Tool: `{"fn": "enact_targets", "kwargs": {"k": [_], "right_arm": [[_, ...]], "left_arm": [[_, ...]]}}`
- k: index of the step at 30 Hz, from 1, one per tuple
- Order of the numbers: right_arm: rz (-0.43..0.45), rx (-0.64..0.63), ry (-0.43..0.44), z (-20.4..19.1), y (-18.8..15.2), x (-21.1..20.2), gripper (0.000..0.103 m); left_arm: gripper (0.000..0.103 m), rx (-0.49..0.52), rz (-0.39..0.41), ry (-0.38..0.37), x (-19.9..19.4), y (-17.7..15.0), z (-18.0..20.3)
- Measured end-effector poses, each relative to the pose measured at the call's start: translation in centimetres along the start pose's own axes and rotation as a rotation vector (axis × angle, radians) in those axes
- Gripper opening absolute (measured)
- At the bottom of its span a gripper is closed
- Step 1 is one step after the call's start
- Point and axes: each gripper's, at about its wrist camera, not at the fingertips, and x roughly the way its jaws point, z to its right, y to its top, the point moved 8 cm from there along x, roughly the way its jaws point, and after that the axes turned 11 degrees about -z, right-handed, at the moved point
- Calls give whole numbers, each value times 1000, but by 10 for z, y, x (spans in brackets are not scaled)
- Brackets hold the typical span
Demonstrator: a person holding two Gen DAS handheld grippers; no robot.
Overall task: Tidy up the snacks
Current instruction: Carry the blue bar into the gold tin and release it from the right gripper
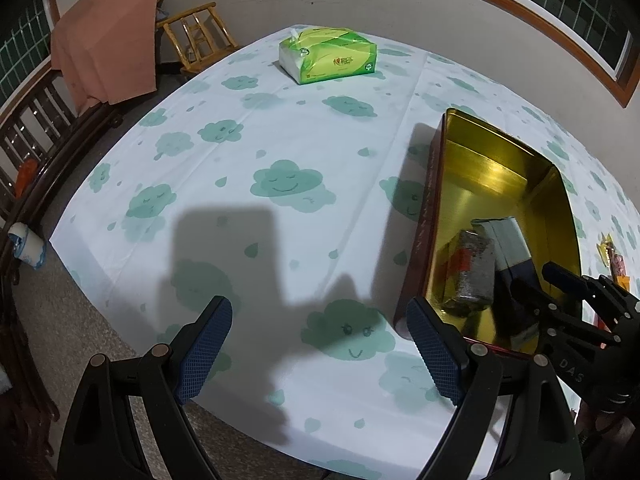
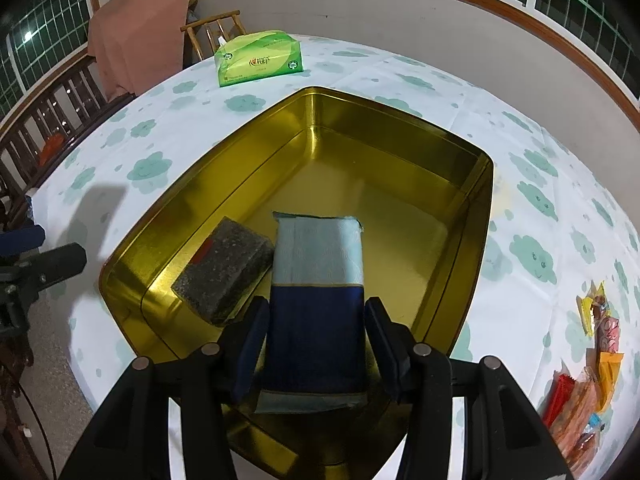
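Step in hand was placement: right tool (image 2: 316, 344) was pinching the blue snack pack (image 2: 316, 280), pads pressed on both of its long sides, holding it tilted down inside the gold tin (image 2: 472, 240). Couldn't tell whether the pack's far end was touching the tin floor or hanging just above it. A grey speckled pack (image 2: 226, 270) already lay in the tin, just left of the blue one, touching or nearly so.

Left tool (image 1: 320, 356) was spread wide, nothing between its fingers, hovering over bare worktop (image 1: 280, 140) left of the tin. Idle, by the look of it.

More loose snacks (image 2: 592, 364) sat piled at the near right of the worktop, outside the tin. The green tissue pack (image 2: 260, 58) at the far side looked irrelevant.

My read: early in the job, two packs in or nearly in. Next move called for seating the blue pack flat beside the grey one, spreading the right tool, backing out clear of the tin wall, then going to the pile on the right.
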Motion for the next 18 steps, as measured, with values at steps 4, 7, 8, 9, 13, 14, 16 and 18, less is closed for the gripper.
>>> {"fn": "enact_targets", "kwargs": {"k": [4, 7, 8, 9, 13, 14, 16, 18], "right_arm": [[28, 19, 32, 2, -1, -10, 51], [66, 38, 54, 7, -3, -25, 51], [77, 44, 59, 10, -4, -29, 51], [88, 52, 61, 13, -6, -34, 51], [119, 108, 43, 43, -21, -53, 51], [126, 130, 32, 54, -27, -59, 51], [131, 172, 10, 75, -40, -68, 51], [137, 232, -24, 105, -59, -80, 51]], "left_arm": [[87, 19, 7, -8, -4, -1, 12], [87, 44, 10, -23, -6, -2, 25], [87, 51, 10, -30, -7, -3, 28], [87, 62, 11, -38, -8, -3, 34], [87, 117, 21, -61, -14, -6, 61], [87, 129, 23, -67, -15, -7, 67], [87, 167, 28, -81, -18, -9, 85], [87, 194, 30, -91, -19, -11, 98]]}}
